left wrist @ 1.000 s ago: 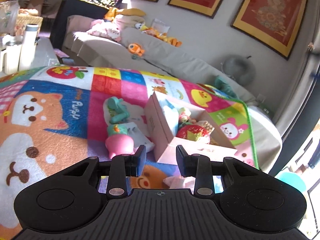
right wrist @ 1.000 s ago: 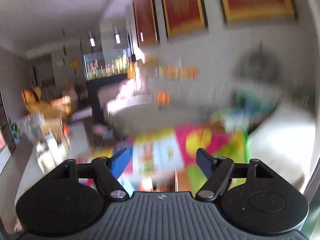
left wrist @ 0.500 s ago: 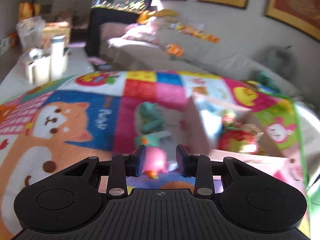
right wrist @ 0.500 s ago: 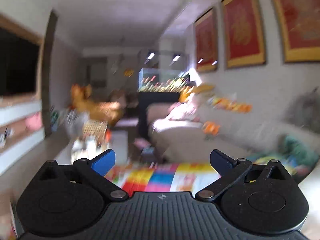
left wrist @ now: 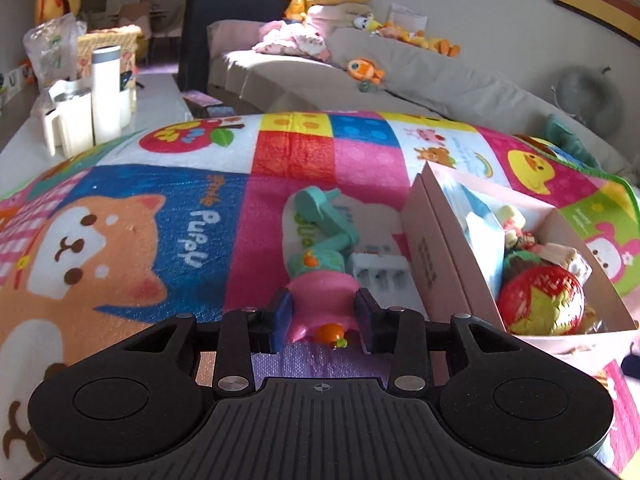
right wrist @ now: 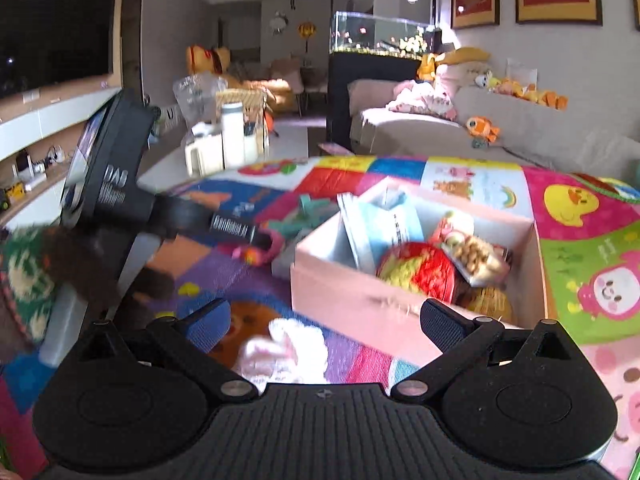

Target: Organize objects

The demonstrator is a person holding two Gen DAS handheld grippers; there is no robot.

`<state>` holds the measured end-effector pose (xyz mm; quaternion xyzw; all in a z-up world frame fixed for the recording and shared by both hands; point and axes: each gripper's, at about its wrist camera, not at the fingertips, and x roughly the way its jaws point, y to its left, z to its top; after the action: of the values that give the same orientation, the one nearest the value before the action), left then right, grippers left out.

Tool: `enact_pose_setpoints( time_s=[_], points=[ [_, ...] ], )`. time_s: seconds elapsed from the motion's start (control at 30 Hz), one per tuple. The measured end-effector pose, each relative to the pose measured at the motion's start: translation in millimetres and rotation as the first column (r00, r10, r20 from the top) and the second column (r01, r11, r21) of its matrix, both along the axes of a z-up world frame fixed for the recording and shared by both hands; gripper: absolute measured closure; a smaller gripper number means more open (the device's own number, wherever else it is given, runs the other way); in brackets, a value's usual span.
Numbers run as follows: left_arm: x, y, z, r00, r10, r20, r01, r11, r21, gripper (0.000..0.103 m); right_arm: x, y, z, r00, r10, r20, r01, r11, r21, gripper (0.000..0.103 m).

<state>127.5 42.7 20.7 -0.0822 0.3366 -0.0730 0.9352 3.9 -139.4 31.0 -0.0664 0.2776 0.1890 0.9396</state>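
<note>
A pink and teal toy (left wrist: pixel 322 280) lies on the colourful play mat (left wrist: pixel 160 220). My left gripper (left wrist: pixel 323 322) has its fingers on either side of the toy's pink end, close to it or touching. A pink cardboard box (left wrist: pixel 436 256) to the right holds a red strawberry ball (left wrist: pixel 540 300), a blue packet and snacks. In the right wrist view my right gripper (right wrist: pixel 324 326) is open and empty above the mat, near the box (right wrist: pixel 360 300). A white and pink soft item (right wrist: pixel 284 350) lies between its fingers on the mat. The left gripper's body (right wrist: pixel 120 184) shows at the left.
A white flat item (left wrist: pixel 380 270) lies between the toy and the box. A grey sofa (left wrist: pixel 360 80) with plush toys runs behind the mat. A low table (left wrist: pixel 100 112) with white bottles stands at the far left. A fish tank (right wrist: pixel 380 36) is at the back.
My left gripper has moved forward and left, so its fingers now flank the pink toy. My right gripper has swung down from the room toward the mat and box.
</note>
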Motion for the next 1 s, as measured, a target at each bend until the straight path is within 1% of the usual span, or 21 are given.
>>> enact_pose_setpoints(
  time_s=[0.13,0.2,0.27,0.3,0.33,0.4,0.47,0.5,0.57,0.67,0.7,0.77,0.87,0.9,0.93,0.97,1.0],
  points=[
    [-9,9,1,1.000,-0.020,-0.020,0.020,1.000,-0.024,0.069,4,6,-9,0.999,-0.007,-0.038,0.005,0.999,-0.032,0.002],
    [-21,15,0,0.999,-0.030,-0.026,0.029,0.999,-0.036,0.070,4,10,-13,0.999,0.000,-0.046,-0.003,0.999,-0.049,0.002],
    [-37,19,0,0.998,-0.056,-0.040,0.054,0.997,-0.051,0.076,2,13,-16,0.999,0.003,-0.049,-0.007,0.998,-0.064,0.002],
    [-47,20,1,0.996,-0.079,-0.050,0.076,0.996,-0.052,0.094,1,14,-16,0.999,0.004,-0.047,-0.007,0.997,-0.071,0.002],
    [-56,19,1,0.992,-0.109,-0.064,0.106,0.993,-0.043,0.094,1,16,-19,0.999,0.003,-0.044,-0.006,0.997,-0.076,0.002],
    [-78,15,2,0.982,-0.172,-0.077,0.173,0.985,0.008,0.093,-2,16,-19,0.999,0.001,-0.037,-0.004,0.997,-0.080,0.002],
    [-97,13,5,0.976,-0.202,-0.076,0.206,0.977,0.046,0.092,-4,14,-20,0.999,-0.005,-0.034,0.002,0.997,-0.076,0.002],
    [-103,14,7,0.976,-0.205,-0.067,0.209,0.977,0.046,0.092,-5,12,-20,0.999,-0.008,-0.035,0.006,0.997,-0.073,0.002],
    [-109,21,15,0.983,-0.184,-0.028,0.185,0.983,0.019,0.092,-4,10,-22,0.999,-0.018,-0.040,0.015,0.998,-0.068,0.002],
    [-105,32,30,0.993,-0.114,0.043,0.116,0.992,-0.045,0.092,-2,6,-23,0.998,-0.034,-0.051,0.031,0.998,-0.062,0.002],
    [-101,33,34,0.994,-0.094,0.062,0.097,0.994,-0.052,0.091,-3,5,-24,0.998,-0.039,-0.055,0.036,0.998,-0.061,0.002],
    [-96,34,39,0.994,-0.072,0.087,0.076,0.996,-0.041,0.091,-3,4,-26,0.997,-0.047,-0.058,0.043,0.997,-0.063,0.002],
    [-92,29,39,0.991,-0.109,0.079,0.108,0.994,0.018,0.090,-5,1,-29,0.997,-0.051,-0.062,0.048,0.997,-0.062,0.002],
    [-94,23,38,0.987,-0.146,0.066,0.142,0.988,0.063,0.090,-5,-1,-31,0.996,-0.055,-0.067,0.051,0.997,-0.059,0.001],
    [-99,17,37,0.976,-0.210,0.055,0.203,0.973,0.112,0.090,-4,-3,-33,0.996,-0.060,-0.073,0.056,0.997,-0.057,0.000],
    [-107,7,35,0.952,-0.305,0.041,0.294,0.941,0.171,0.090,-4,-6,-34,0.995,-0.067,-0.075,0.063,0.996,-0.055,0.000],
    [-116,-2,31,0.927,-0.375,0.018,0.362,0.907,0.214,0.087,-3,-8,-36,0.994,-0.073,-0.080,0.069,0.996,-0.050,0.000]
  ],
)
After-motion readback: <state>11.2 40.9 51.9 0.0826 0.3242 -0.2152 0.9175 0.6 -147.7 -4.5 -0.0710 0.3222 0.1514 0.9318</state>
